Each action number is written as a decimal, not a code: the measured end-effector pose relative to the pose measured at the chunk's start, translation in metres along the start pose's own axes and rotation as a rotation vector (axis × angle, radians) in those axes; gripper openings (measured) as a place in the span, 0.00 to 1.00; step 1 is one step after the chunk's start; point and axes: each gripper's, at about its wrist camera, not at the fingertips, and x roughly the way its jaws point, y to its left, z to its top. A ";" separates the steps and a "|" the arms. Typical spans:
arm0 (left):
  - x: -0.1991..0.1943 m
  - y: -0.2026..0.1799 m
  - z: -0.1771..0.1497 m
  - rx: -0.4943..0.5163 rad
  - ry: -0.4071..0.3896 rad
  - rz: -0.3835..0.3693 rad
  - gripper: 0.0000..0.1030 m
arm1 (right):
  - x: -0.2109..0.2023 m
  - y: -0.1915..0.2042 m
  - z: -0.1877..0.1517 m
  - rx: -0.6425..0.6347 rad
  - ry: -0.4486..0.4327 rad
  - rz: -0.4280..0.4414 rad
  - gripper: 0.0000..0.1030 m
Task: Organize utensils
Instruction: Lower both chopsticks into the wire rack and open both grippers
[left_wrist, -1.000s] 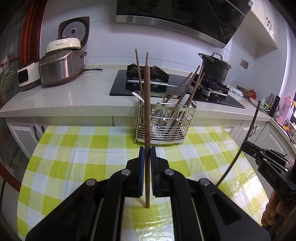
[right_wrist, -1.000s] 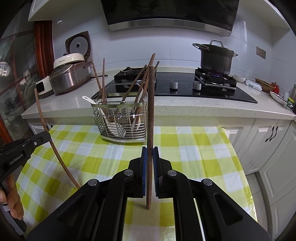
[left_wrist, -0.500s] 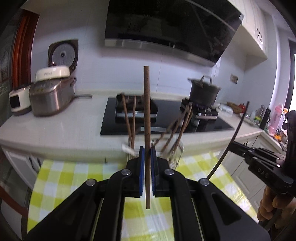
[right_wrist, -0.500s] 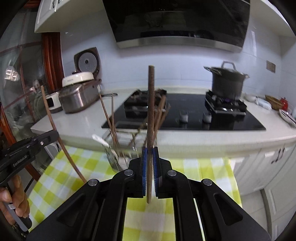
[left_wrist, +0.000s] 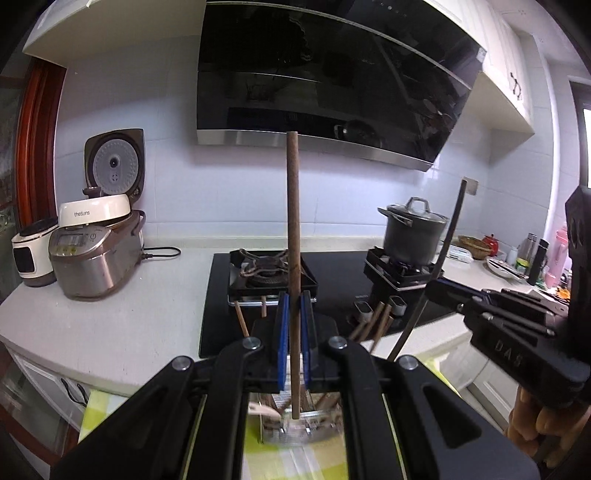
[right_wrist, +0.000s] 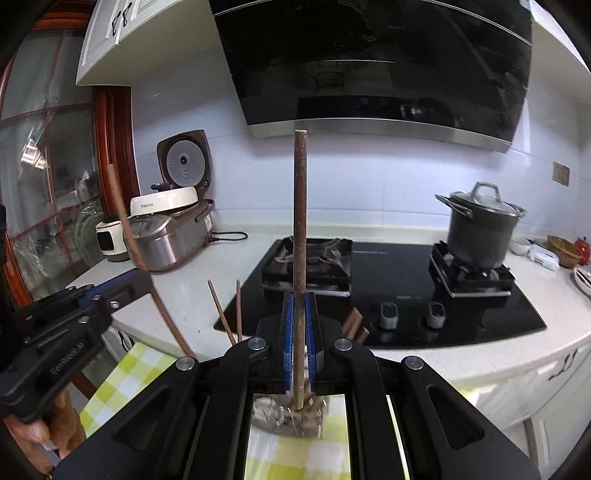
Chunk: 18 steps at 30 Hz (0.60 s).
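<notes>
Two chopsticks, one pinched upright in my left gripper (left_wrist: 294, 332), one in my right gripper (right_wrist: 299, 332); wire utensil basket (left_wrist: 295, 432) sits below. Lower each tip-first, vertically, clearing the chopsticks already inside.

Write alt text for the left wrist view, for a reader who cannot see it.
The left gripper holds a brown chopstick upright in shut jaws, above a wire utensil basket on a yellow checked tablecloth. At right, the right gripper holds a second chopstick. Behind: a black hob, a lidded pot, rice cookers.
</notes>
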 end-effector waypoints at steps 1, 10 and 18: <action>0.004 0.001 0.001 0.000 -0.004 0.003 0.06 | 0.006 0.001 0.001 -0.001 0.002 0.001 0.08; 0.055 0.011 -0.016 0.000 0.031 0.021 0.06 | 0.062 0.004 -0.016 0.018 0.056 0.025 0.08; 0.080 0.018 -0.038 -0.014 0.062 0.036 0.06 | 0.085 -0.002 -0.035 0.029 0.081 0.023 0.08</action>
